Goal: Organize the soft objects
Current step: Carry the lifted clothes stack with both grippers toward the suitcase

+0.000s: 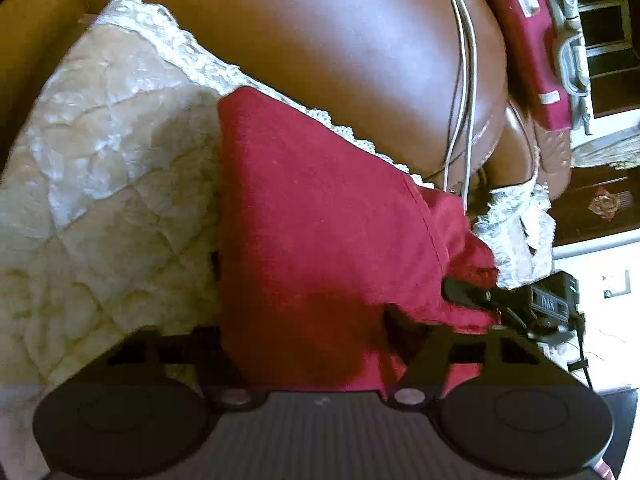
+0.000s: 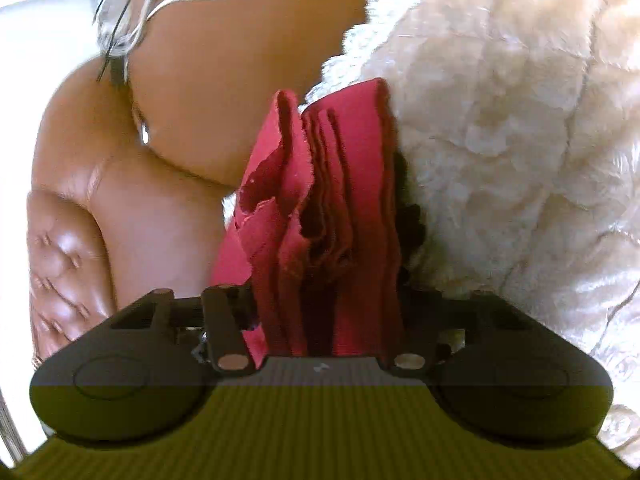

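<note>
Brown leather sofa (image 1: 360, 40) | red cloth (image 1: 320, 220) against cream quilted cushion (image 1: 100, 160) | left gripper (image 1: 316, 340) and right gripper (image 2: 324, 320) both pinching red cloth

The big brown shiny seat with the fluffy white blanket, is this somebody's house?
Probably, yes: it looks like a living room. There is a brown leather sofa with a tufted armrest, a cream quilted throw draped over it, and a folded red cloth that both grippers touch.

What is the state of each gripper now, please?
Left gripper: shut on the red cloth.
Right gripper: shut on the same folded red cloth.
</note>
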`<state>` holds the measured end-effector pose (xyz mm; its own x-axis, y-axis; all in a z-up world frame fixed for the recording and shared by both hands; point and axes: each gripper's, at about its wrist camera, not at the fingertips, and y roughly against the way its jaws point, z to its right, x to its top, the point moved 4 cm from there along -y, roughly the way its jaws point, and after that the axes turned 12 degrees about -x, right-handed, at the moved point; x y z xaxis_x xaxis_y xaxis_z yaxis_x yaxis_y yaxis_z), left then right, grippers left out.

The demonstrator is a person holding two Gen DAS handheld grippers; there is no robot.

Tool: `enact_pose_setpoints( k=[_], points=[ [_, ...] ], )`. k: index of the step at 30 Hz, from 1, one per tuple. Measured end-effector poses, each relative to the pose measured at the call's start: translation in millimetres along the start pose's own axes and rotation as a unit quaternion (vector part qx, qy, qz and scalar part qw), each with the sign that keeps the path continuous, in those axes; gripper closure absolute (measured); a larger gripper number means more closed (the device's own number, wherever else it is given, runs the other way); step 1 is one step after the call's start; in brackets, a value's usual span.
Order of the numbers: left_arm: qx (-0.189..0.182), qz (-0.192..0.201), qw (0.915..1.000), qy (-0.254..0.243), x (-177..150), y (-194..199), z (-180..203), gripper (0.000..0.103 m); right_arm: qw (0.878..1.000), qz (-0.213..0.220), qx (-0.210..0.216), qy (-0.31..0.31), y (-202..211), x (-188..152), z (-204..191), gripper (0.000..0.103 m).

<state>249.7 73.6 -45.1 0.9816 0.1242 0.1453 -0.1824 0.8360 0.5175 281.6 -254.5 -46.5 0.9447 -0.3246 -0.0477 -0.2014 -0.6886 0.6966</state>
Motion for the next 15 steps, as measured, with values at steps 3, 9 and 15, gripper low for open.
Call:
enact_pose_setpoints(
  k=[3, 9, 15],
  points=[
    [0.028, 0.01, 0.9993, -0.022, -4, 0, 12, 0.056, 0.998, 0.029, -0.037, 0.049, 4, -11, -13, 0.044],
    [0.09, 0.033, 0.9922, -0.08, -19, -2, 46, 0.064, 0.986, 0.077, -0.101, 0.109, 21, -31, -36, 0.046],
    [0.105, 0.048, 0.9881, -0.102, -40, -9, 77, 0.064, 0.974, 0.116, -0.128, 0.144, 49, -61, -46, 0.047]
  ],
)
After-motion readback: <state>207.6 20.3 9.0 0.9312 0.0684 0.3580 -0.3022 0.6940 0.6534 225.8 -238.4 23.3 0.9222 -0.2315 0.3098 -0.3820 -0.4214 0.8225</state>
